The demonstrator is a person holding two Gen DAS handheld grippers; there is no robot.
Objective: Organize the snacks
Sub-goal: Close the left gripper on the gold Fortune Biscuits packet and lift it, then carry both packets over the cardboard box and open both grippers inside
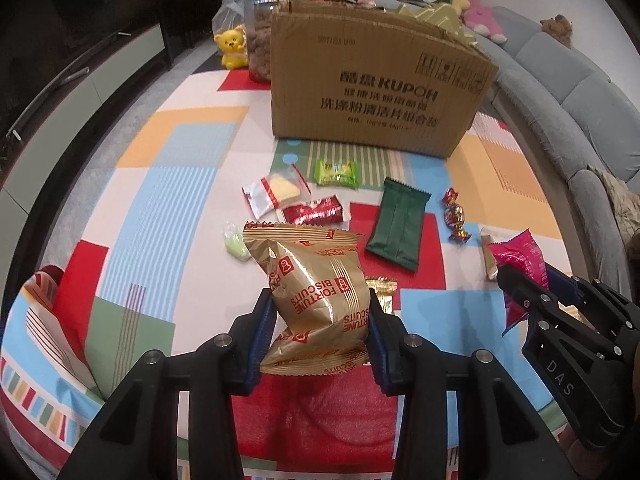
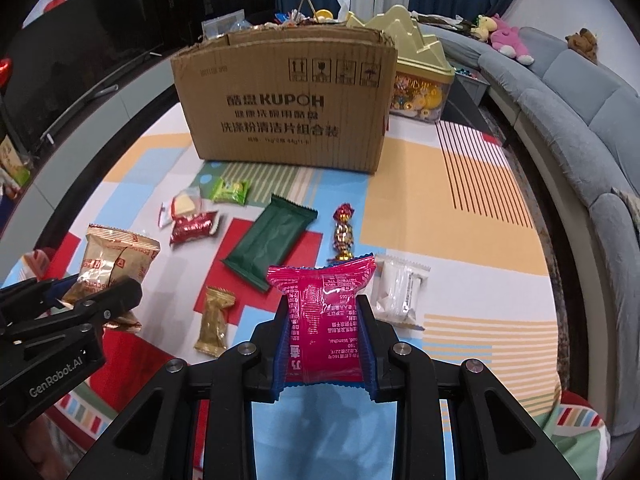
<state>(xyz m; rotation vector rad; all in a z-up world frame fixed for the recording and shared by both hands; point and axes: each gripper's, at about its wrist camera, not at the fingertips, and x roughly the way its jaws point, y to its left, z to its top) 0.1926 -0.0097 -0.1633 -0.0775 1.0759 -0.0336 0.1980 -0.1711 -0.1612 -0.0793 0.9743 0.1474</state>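
Gold foil fills the left gripper [image 1: 320,320]: its 2 blue-padded jaws are clamped on the sides of a gold Fortune Biscuits packet [image 1: 316,292], which hangs clear of the patterned tablecloth [image 1: 168,184]. The right gripper [image 2: 323,332] is likewise closed on a pink snack packet [image 2: 324,312], pinched between both pads and lifted off the cloth.

Ahead of both grippers stands an open cardboard box [image 2: 280,108] printed with KUPOH. Between the grippers and the box, loose snacks lie on the cloth: a dark green wrapper [image 2: 268,240] just ahead and left of the right gripper, a twisted red-and-gold candy [image 2: 344,232] straight ahead of it, a white packet [image 2: 400,292] just to its right, and a small gold packet [image 2: 214,320] to its left. Farther ahead, near the box, lie a red wrapper [image 2: 194,228], a clear packet with a yellow wafer [image 2: 182,204] and a light green packet [image 2: 230,190]. A pale green sweet [image 1: 236,244] sits just left of the held gold packet.
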